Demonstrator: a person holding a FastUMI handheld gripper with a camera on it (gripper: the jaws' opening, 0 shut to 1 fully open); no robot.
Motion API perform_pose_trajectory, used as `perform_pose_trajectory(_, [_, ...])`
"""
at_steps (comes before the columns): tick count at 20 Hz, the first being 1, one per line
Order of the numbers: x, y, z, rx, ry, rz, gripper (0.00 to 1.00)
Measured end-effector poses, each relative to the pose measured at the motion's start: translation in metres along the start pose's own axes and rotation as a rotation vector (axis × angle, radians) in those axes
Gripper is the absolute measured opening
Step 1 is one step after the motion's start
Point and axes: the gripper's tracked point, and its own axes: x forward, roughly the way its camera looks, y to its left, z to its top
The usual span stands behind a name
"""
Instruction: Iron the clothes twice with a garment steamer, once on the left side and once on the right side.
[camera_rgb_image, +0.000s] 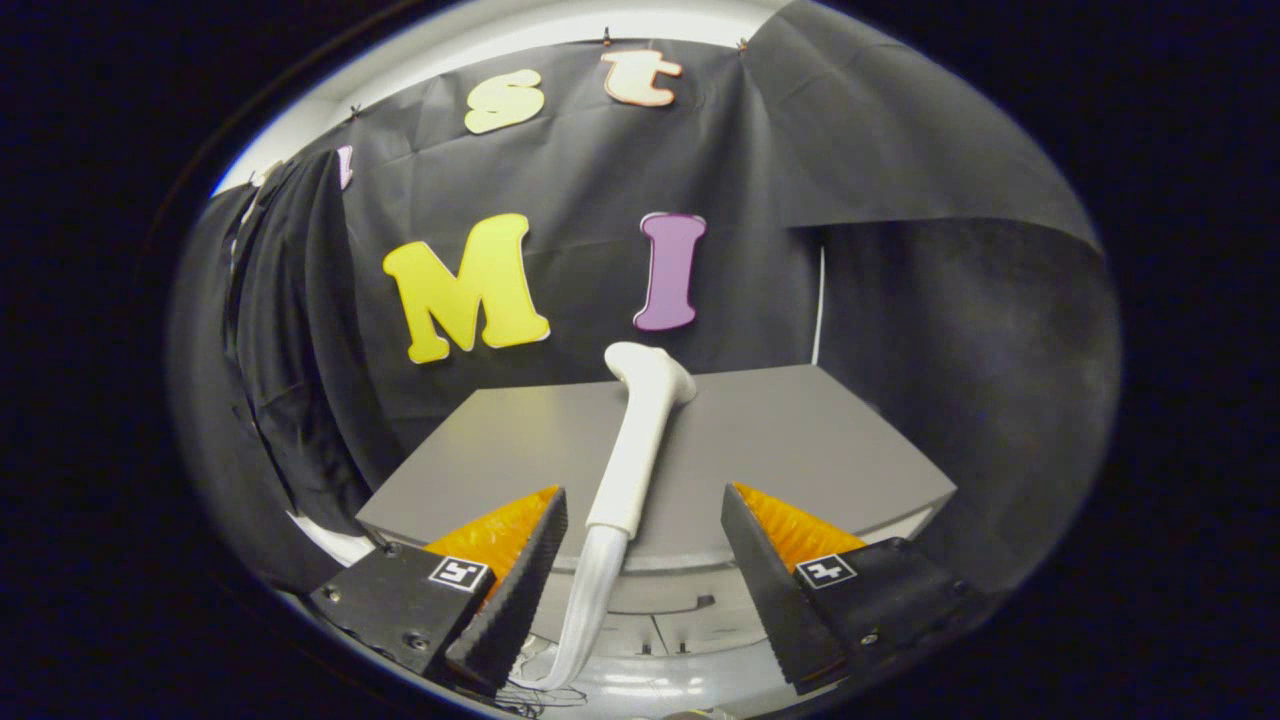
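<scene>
A: Tongs (640, 560) stand wide apart, holding nothing, lined up either side of the garment steamer (630, 450).

B: And the steamer?

A: It lies on the counter (800, 440), handle end overhanging the near edge, hose (585, 610) drooping below — likely placed there for an easy grasp.

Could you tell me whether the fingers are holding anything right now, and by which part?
Nothing is held: the gripper is open, its fingers either side of the steamer's white handle, not touching.
</scene>
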Motion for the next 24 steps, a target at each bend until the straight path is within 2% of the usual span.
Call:
perform_pose_trajectory(6, [0.069, 0.012, 0.002, -0.011, 0.081, 0.062, 0.94])
perform_pose_trajectory(9, [0.084, 0.015, -0.006, 0.018, 0.120, 0.082, 0.89])
perform_pose_trajectory(10, [0.085, 0.017, -0.009, 0.027, 0.140, 0.089, 0.79])
perform_pose_trajectory(11, [0.090, 0.016, -0.006, 0.030, 0.125, 0.089, 0.74])
perform_pose_trajectory(16, [0.089, 0.020, -0.004, 0.147, 0.099, 0.150, 0.53])
perform_pose_trajectory(22, [0.079, 0.030, 0.001, 0.182, 0.066, 0.195, 0.37])
perform_pose_trajectory(24, [0.063, 0.033, 0.011, 0.169, 0.041, 0.200, 0.36])
